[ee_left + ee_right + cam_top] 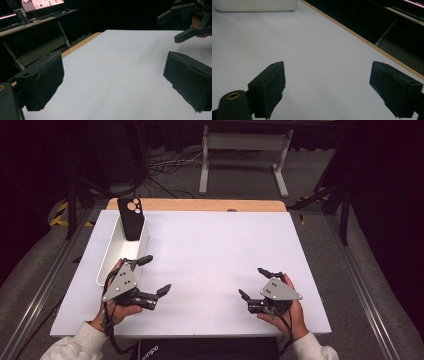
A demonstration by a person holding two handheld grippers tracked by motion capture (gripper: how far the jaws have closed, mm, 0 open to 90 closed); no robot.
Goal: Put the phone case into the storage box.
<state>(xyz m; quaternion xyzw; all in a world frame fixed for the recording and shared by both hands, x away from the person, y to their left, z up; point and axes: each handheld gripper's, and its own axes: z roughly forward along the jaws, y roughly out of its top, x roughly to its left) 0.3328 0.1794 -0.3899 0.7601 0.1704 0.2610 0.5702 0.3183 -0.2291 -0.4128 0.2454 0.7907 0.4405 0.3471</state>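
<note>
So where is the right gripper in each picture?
High view: right gripper low right, jaws open.
Left gripper view: right gripper in the top right corner, far off.
Right gripper view: its black jaws rise from the bottom.
Shared landmark: the wooden table edge beyond the white sheet.

Lab or test-rig room, not a home. White bench with a wood edge sits inside a metal rail frame, dark curtains around. Loose cables run over grey floor at upper centre of the high view, beside a white stand. Lit monitor at upper left of the left gripper view.
</note>
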